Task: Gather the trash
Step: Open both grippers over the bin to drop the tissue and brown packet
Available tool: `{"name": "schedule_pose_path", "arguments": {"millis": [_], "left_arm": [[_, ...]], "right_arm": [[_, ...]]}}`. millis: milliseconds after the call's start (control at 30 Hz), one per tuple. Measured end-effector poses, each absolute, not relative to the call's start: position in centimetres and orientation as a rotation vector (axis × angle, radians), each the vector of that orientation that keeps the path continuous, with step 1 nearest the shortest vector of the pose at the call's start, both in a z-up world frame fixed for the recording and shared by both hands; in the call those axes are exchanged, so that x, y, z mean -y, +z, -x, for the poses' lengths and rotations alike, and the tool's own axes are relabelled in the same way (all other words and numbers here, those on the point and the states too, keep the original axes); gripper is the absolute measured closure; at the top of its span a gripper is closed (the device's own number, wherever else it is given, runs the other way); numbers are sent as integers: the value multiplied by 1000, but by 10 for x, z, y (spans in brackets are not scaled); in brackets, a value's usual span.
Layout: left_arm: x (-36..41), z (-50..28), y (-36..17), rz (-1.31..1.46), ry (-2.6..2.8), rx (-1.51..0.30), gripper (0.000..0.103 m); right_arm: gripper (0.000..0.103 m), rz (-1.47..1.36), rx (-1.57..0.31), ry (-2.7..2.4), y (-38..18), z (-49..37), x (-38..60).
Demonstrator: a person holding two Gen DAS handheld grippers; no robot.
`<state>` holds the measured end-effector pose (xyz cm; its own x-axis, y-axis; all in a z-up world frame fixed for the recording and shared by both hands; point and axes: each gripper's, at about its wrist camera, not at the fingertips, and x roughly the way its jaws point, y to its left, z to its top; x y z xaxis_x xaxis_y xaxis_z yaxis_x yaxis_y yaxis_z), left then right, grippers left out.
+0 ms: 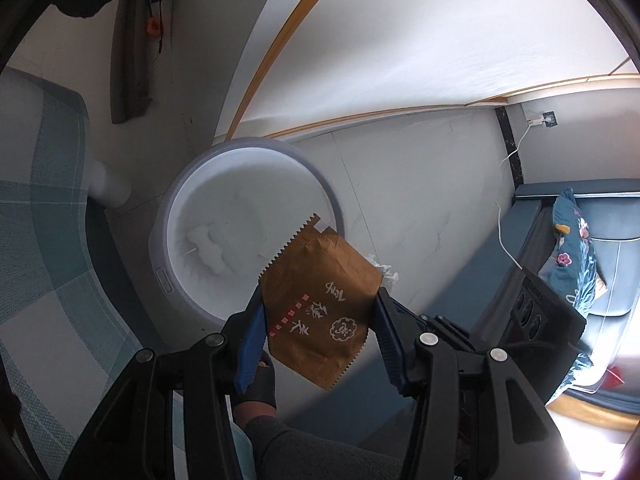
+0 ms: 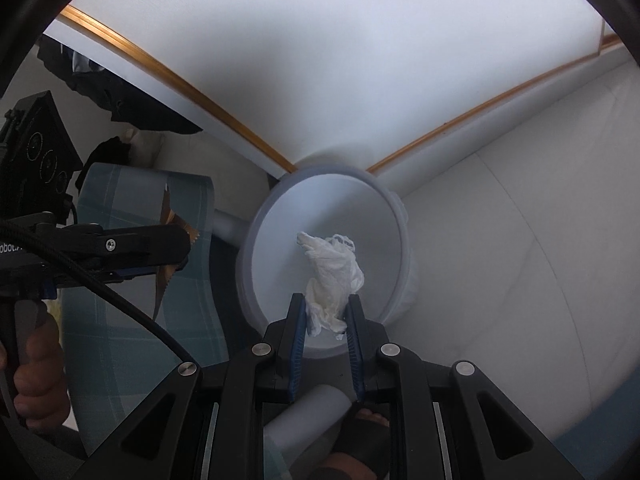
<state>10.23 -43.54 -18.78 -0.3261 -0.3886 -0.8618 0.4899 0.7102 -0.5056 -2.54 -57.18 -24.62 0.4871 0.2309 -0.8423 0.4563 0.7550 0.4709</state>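
My left gripper (image 1: 319, 300) is shut on a brown paper wrapper (image 1: 320, 300) with white print, held just above and to the right of a round white trash bin (image 1: 172, 236). The bin holds some white scraps at its bottom. In the right wrist view my right gripper (image 2: 325, 300) is shut on a crumpled white tissue (image 2: 332, 276), right over the open mouth of the trash bin (image 2: 400, 240). The left gripper (image 2: 176, 240) with the brown wrapper (image 2: 162, 292) shows at the left of that view, beside the bin.
A plaid blue-and-white cushioned seat (image 1: 44, 220) stands left of the bin. White walls with wooden trim (image 1: 272, 52) rise behind it. A dark blue sofa with a floral pillow (image 1: 572, 240) is at the right, and a white cable (image 1: 504, 216) hangs from a wall socket.
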Motion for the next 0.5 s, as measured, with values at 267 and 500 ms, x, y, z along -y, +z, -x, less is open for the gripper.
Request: {"name": "schedule_pose_path", "arguments": {"millis": [267,500], "left_arm": [[433,-112,-199,36,-845,-1756,57],[432,-115,-209,50,-787,-1791,47]], "right_arm": [[82,-776,-1137,-112,-272,-1,566],[77,-803,-1158,-108,-284,-9,570]]}}
